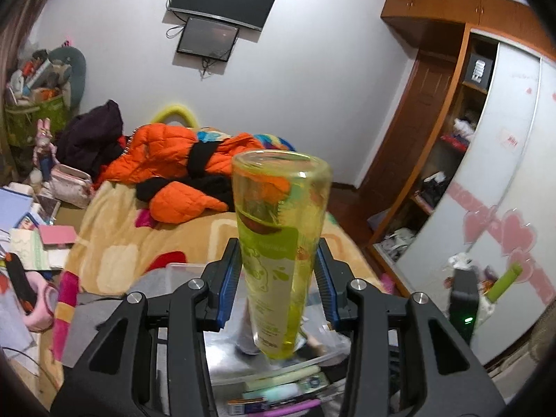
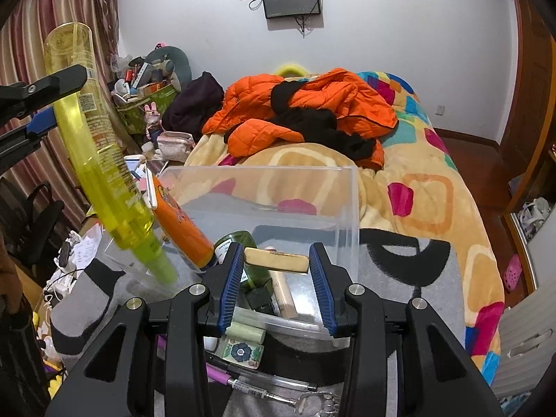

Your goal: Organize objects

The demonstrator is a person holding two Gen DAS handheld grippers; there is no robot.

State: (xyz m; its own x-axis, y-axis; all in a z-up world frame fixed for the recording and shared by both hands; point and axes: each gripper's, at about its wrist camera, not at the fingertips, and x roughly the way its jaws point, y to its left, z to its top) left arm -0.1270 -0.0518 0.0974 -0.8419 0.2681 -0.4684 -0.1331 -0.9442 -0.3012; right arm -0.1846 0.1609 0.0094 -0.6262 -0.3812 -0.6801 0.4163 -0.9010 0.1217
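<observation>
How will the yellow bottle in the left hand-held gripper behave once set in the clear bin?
The yellow bottle is tall and narrow, held cap-down, so it likely tips. Smooth plastic, probably slippery. It would lean against the clear bin wall.

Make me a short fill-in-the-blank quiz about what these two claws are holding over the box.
1. The left claw grips a ____ bottle.
2. The right claw holds a small beige ____.
3. Inside the clear box leans an ____ tube.
4. On the bed lies an orange ____.

Answers: yellow; bar; orange; jacket
</observation>
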